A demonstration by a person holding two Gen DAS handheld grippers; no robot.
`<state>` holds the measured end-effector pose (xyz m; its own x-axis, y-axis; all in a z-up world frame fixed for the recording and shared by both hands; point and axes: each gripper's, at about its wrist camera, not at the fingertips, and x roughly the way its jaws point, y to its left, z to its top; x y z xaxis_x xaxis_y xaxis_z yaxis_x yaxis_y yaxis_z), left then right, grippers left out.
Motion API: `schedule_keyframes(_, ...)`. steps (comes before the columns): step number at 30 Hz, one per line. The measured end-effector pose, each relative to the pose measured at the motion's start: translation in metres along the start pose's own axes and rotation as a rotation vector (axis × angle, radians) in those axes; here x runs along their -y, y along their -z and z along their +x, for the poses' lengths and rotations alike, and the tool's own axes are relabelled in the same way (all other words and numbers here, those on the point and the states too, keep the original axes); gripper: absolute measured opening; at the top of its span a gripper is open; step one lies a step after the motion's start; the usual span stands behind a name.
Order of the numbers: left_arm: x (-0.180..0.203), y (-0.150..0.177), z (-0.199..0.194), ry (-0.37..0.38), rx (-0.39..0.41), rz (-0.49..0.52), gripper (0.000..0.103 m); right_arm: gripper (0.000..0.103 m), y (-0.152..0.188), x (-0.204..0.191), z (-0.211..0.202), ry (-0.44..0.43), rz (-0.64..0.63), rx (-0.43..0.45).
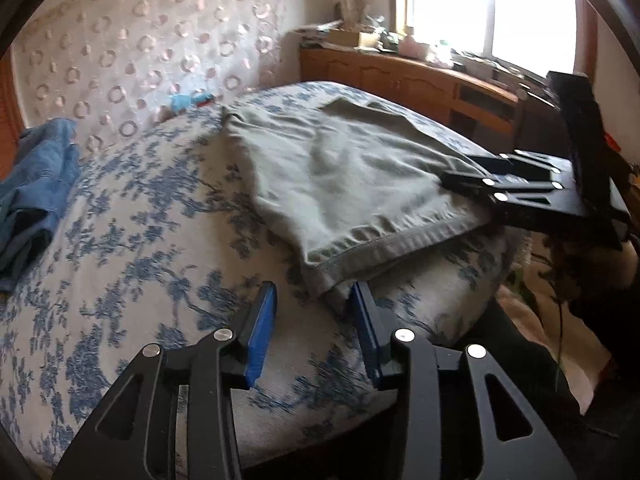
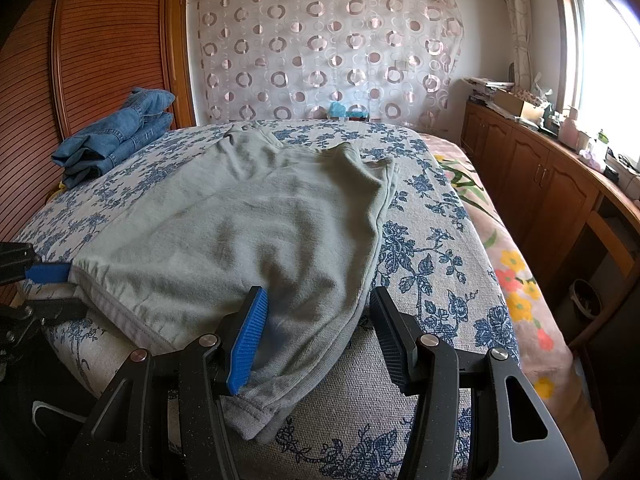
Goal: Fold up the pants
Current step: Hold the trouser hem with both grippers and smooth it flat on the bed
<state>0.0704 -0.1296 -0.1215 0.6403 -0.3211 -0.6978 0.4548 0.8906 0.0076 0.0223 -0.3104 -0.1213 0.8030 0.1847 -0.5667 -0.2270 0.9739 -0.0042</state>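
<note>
Blue-padded fingers of the right gripper [image 2: 316, 328] fill the bottom of the right wrist view, jaws spread wide and gripping nothing, straddling the near corner of the grey-green pants [image 2: 256, 236]. Largest of all is the bed [image 2: 436, 248] under its blue floral cover, filling the middle of both views. On it the pants lie flattened, apparently already doubled, running from the lower centre toward the upper middle of the frame, their hemmed edge nearest the cameras. A stack of folded jeans [image 2: 116, 136] sits at the upper left, well apart from the pants, and a wooden cabinet [image 2: 532, 184] lines the right side under the window. In the left wrist view the left gripper [image 1: 316, 324] also stands open and empty at the bottom centre, its right pad just beside the hem's corner.

Judging by this, the step in hand is taking hold of the near end's two corners. Next, each gripper likely needs to close on its corner, catching every layer, then carry the end toward the far edge together.
</note>
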Motion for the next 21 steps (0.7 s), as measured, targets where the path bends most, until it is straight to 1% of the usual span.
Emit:
schedule_keyframes(4,-0.001,-0.001,0.001,0.007,-0.001,0.0,0.04,0.055,-0.003,0.001,-0.001,-0.004,0.003,-0.025)
schedule_keyframes(8,0.002,-0.002,0.003,0.012,0.004,0.005,0.04,0.055,-0.004,0.005,-0.008,-0.051,0.05,-0.057)
schedule_keyframes(10,0.002,-0.002,0.003,0.015,0.009,0.004,0.04,0.055,-0.002,0.005,-0.017,-0.05,0.063,-0.052)
schedule_keyframes(12,0.002,-0.002,0.003,0.03,0.017,0.0,0.033,0.055,0.001,0.003,-0.024,-0.065,0.068,-0.053)
schedule_keyframes(13,0.001,-0.002,0.003,0.043,0.018,-0.003,0.026,0.055,0.003,0.002,-0.027,-0.069,0.072,-0.058)
schedule_keyframes(16,0.002,-0.001,0.002,0.066,0.016,-0.009,0.018,0.055,0.007,0.001,-0.029,-0.063,0.092,-0.075)
schedule_keyframes(18,0.002,-0.001,0.001,0.072,0.019,-0.011,0.018,0.055,0.009,0.002,-0.031,-0.063,0.114,-0.076)
schedule_keyframes(21,0.002,0.0,0.001,0.074,0.017,-0.014,0.018,0.049,0.008,0.002,-0.033,-0.076,0.14,-0.079)
